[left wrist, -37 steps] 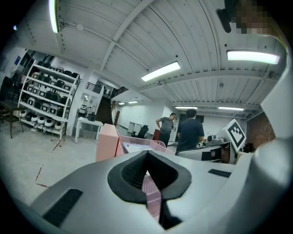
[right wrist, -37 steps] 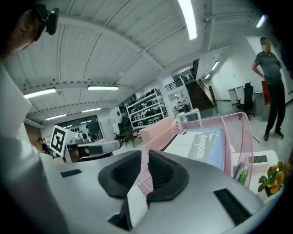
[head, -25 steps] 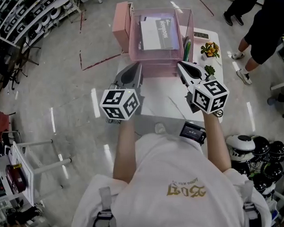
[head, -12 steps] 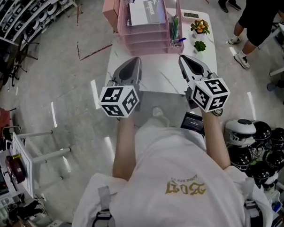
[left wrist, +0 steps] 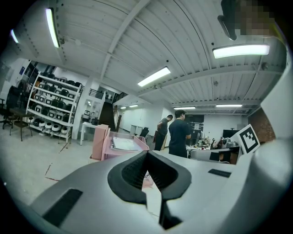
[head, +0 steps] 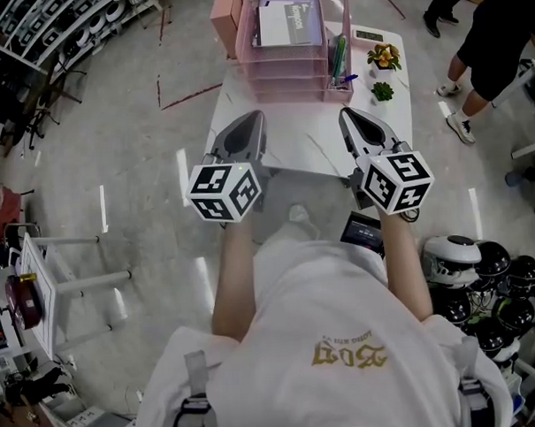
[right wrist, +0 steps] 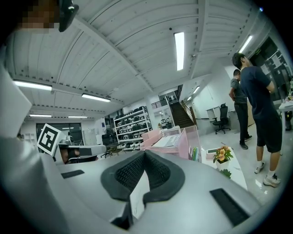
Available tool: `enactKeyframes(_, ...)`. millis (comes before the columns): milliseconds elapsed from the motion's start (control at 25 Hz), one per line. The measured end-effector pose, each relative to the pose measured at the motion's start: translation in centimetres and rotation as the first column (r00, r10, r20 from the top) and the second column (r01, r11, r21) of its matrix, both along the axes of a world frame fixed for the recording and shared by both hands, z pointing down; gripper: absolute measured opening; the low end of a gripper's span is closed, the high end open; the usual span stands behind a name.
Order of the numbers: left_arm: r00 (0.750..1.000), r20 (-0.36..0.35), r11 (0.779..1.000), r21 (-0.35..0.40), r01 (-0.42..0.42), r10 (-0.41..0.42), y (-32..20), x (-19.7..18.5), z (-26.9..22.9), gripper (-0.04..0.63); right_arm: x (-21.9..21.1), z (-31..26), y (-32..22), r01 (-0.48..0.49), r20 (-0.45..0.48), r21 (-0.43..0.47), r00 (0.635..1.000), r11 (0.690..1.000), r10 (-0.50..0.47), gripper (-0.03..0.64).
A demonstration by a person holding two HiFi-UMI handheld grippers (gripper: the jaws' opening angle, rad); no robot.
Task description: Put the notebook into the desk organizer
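Grey workshop flooring is spreading around a white table (head: pixel 283 159), with shelving running along the room's left side and a bystander (head: pixel 499 39) standing off to the right. A pink desk organizer (head: pixel 284 75) is sitting at the table's far edge, and the notebook (head: pixel 286 23) is lying flat in its top tray, lined up with the tray walls. Pens (head: pixel 338 55) are standing in the organizer's right-hand compartment, and two small potted plants (head: pixel 383 70) are sitting toward the far right corner.

Both tools are hanging over the table's near edge, well apart from the organizer. The left gripper (head: pixel 253 116) is showing its jaws pressed together with nothing between them, and the right gripper (head: pixel 346 114) is likewise clenched and empty.

Compared with a second ago, the grippers are standing farther back: then their tips were reaching the front of the trays, and now bare tabletop is lying between them and the organizer. The notebook is resting in the same tray as before, unmoved. Judging from that, the placing is looking finished and the person is withdrawing rather than setting up another grasp.
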State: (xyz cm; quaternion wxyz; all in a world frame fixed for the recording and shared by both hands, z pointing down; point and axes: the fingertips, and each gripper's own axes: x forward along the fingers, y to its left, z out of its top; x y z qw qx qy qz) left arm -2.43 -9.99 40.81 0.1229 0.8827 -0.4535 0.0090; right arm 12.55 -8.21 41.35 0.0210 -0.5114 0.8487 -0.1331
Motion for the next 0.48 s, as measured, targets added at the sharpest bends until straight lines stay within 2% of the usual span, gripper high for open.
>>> enactKeyframes(480, 1.0, 0.0, 1.0, -0.016, 0.016, -0.016, 0.1, -1.2, 0.1, 0.015, -1.0, 0.3, 0.0, 0.007, 0.026, -0.022, 1.0, 1.0, -0.006, 0.011)
